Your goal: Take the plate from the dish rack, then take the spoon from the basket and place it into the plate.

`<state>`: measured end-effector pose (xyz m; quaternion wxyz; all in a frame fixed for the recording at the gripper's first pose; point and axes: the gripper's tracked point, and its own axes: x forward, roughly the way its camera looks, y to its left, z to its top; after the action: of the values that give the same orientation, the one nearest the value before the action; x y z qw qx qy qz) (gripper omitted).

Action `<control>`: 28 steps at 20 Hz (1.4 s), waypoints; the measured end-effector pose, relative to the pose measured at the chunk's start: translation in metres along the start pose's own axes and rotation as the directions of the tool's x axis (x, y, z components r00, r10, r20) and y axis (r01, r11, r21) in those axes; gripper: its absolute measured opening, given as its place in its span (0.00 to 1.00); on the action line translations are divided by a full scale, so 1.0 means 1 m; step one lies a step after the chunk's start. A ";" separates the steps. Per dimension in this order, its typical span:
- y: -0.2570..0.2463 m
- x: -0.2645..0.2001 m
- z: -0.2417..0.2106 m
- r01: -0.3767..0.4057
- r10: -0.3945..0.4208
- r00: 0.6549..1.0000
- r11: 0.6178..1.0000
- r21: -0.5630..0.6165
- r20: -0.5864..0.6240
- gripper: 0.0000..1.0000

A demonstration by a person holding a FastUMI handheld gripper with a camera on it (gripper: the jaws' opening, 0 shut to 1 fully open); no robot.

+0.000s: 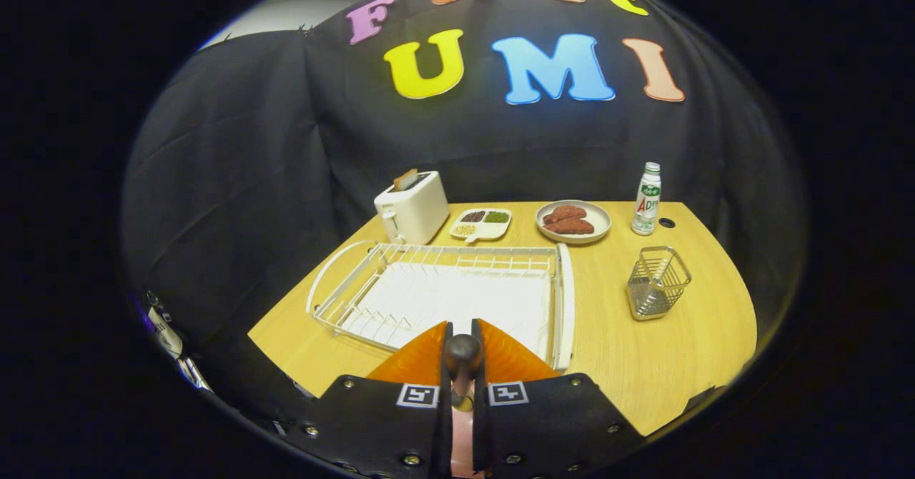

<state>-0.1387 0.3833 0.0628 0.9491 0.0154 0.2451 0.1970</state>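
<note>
The tool (463,336) is pinched on the dark rounded handle end of the spoon (463,354), both fingers pressed against it so that it can be carried upright. The dish rack (561,300) lies just beyond the tool on the desk (629,364) and holds no plate. The wire basket (658,282) stands right of the rack. Below the tool, a pinkish surface, possibly the plate, is glimpsed; it cannot be confirmed.
</note>
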 end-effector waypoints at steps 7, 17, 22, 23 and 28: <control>0.014 0.021 -0.045 -0.012 0.008 0.999 0.998 -0.058 -0.053 0.11; 0.018 0.020 -0.048 -0.007 0.007 1.000 1.000 -0.016 -0.016 0.17; 0.018 0.000 -0.028 -0.030 0.030 0.999 0.999 -0.011 0.032 0.53; 0.018 -0.004 -0.022 -0.036 0.037 0.998 0.999 -0.015 0.047 0.53; 0.014 -0.022 -0.003 -0.057 0.060 0.996 0.998 -0.033 0.073 0.97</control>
<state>-0.1627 0.3876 0.0722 0.9515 0.0153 0.2064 0.2278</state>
